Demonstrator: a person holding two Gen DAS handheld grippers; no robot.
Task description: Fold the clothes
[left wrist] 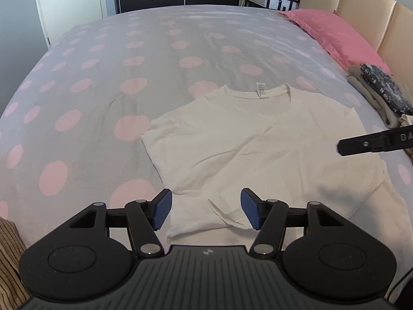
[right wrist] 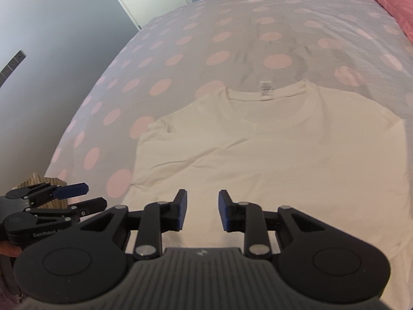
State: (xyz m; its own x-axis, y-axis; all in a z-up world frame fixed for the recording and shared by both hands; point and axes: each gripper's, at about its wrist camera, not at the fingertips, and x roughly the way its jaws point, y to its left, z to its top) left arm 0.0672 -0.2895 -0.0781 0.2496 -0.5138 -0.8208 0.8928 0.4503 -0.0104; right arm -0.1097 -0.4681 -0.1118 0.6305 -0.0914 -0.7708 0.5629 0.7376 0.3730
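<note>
Left tongs (left wrist: pixel 206 208) agape over white T-shirt (left wrist: pixel 258 139) hem; right tongs (right wrist: pixel 202 210) likewise.

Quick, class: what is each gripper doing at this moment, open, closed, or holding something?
Left gripper: open, fingers apart above the white cotton T-shirt, holding nothing.
Right gripper: open, fingers apart over the same shirt, holding nothing.

White T-shirt (left wrist: pixel 258 139): short-sleeved, crew neck, care label (left wrist: pixel 261 90) showing inside the collar. Spread flat and lightly creased on the bed, collar at the far end, hem nearest. Lies directly ahead of the left gripper (left wrist: pixel 205 210), whose parted fingers frame a turned-up hem corner, and beneath and ahead of the right gripper (right wrist: pixel 202 210).
</note>
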